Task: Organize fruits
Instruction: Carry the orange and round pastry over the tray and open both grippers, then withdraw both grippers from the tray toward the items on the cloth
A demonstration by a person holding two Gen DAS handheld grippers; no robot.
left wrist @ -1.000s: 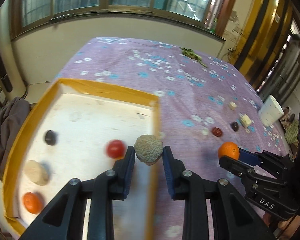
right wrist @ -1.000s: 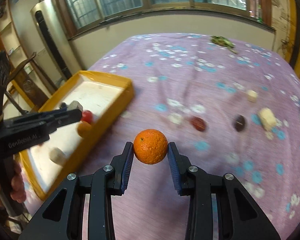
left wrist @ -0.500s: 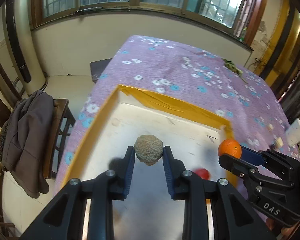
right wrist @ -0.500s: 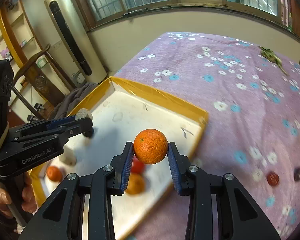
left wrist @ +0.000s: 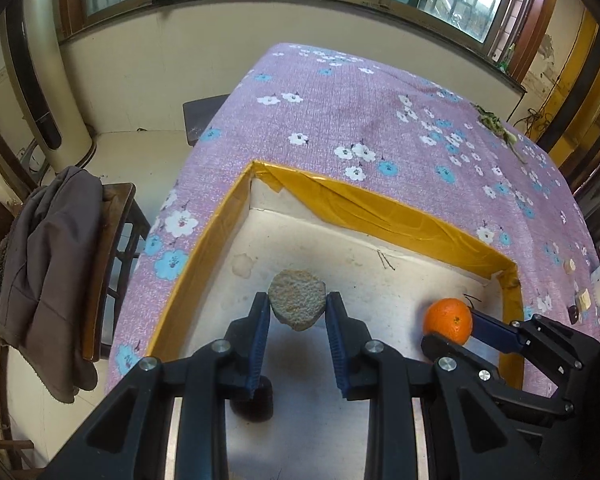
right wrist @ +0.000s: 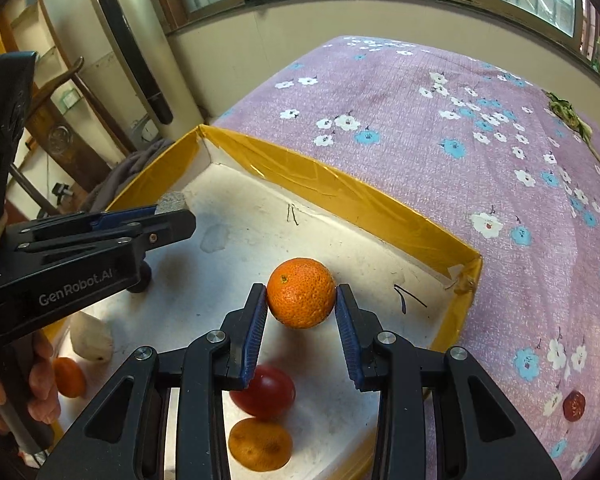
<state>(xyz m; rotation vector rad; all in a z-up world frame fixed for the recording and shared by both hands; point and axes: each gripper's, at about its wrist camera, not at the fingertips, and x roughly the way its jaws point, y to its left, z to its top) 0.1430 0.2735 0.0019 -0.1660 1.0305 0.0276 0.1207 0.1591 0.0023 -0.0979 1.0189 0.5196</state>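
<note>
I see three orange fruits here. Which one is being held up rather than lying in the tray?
The orange pinched in the right tongs; the small one at left and the dull one nearest the camera lie on the tray floor.

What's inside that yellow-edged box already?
In the box, the right wrist view shows a red fruit, two orange fruits and a pale one. A dark item is mostly hidden by the left gripper.

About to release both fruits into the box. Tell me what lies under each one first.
Under the orange in the right gripper, the box floor looks bare; a red fruit lies nearer the camera. A dark fruit lies just behind the left gripper and its rough beige fruit.
</note>
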